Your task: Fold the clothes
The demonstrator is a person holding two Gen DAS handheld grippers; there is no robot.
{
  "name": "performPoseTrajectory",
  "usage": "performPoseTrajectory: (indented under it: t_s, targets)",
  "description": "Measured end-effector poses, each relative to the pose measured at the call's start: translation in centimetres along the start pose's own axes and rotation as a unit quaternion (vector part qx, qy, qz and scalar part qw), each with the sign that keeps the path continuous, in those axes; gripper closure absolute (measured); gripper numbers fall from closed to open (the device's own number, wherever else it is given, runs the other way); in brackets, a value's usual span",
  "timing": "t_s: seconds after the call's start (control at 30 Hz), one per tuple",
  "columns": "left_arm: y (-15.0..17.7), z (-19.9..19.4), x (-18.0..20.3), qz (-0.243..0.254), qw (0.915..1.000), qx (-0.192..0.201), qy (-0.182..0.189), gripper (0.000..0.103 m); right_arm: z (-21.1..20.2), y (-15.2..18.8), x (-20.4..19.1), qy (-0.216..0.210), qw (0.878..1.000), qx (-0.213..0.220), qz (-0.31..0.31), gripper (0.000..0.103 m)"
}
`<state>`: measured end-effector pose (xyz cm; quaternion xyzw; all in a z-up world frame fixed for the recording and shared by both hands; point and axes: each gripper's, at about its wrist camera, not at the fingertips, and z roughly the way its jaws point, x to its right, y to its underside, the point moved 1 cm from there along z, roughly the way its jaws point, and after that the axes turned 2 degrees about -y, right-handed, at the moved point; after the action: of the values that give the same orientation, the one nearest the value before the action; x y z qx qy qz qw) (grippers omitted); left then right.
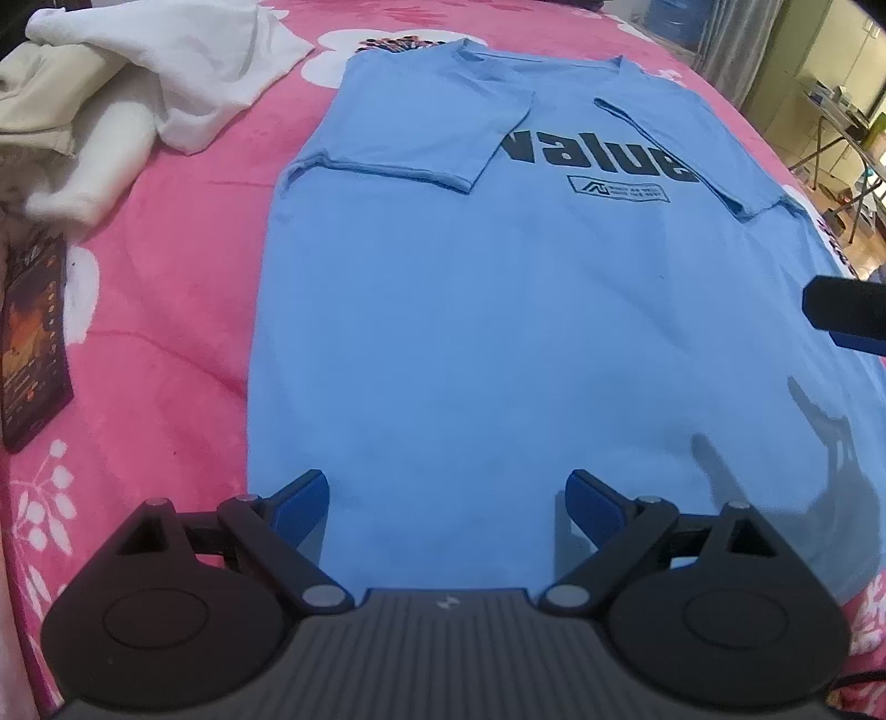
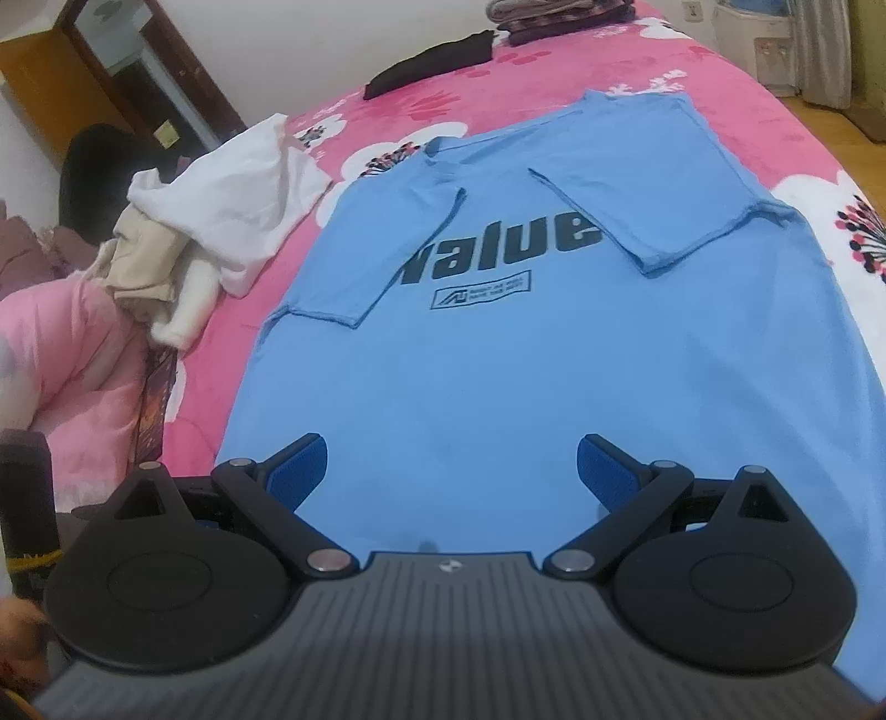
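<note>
A light blue T-shirt [image 1: 498, 310] with dark "Value" lettering lies flat and face up on the pink flowered bedspread [image 1: 166, 310], both sleeves folded inward over the chest. My left gripper [image 1: 446, 507] hovers open over the shirt's lower hem area, nothing between its blue pads. My right gripper [image 2: 449, 471] is open too, above the same lower part of the T-shirt [image 2: 554, 354]. A dark fingertip of the right gripper [image 1: 844, 318] pokes in at the right edge of the left wrist view.
A heap of white and beige clothes [image 1: 111, 99] lies left of the shirt, also the clothes heap [image 2: 210, 221]. A dark printed booklet [image 1: 33, 332] rests on the bed's left side. A black garment [image 2: 432, 66] and folded dark items [image 2: 559, 16] lie at the far end.
</note>
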<state>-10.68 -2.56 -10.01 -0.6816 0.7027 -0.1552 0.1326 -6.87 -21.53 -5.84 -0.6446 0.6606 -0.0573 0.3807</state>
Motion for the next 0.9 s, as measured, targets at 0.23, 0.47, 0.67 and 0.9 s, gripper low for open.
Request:
performPoseTrajectory:
  t_s: [0.23, 0.47, 0.67, 0.9]
  targets:
    - [-0.1, 0.1, -0.2, -0.002, 0.9999, -0.003, -0.010, 0.009, 0.0, 0.0, 0.0, -0.005, 1.000, -0.001, 0.004, 0.006]
    - [0.1, 0.2, -0.4, 0.001, 0.9998, -0.008, -0.018, 0.009, 0.3, 0.4, 1.4, -0.001, 0.999, -0.010, 0.039, 0.006]
    - [0.3, 0.5, -0.1, 0.011, 0.9994, -0.011, -0.032, 0.009, 0.9, 1.2, 2.2, 0.005, 0.998, -0.027, 0.052, 0.006]
    - [0.5, 0.7, 0.1, 0.018, 0.9988, -0.013, -0.043, 0.007, 1.4, 1.3, 2.0, 0.003, 0.998, -0.039, 0.051, 0.006]
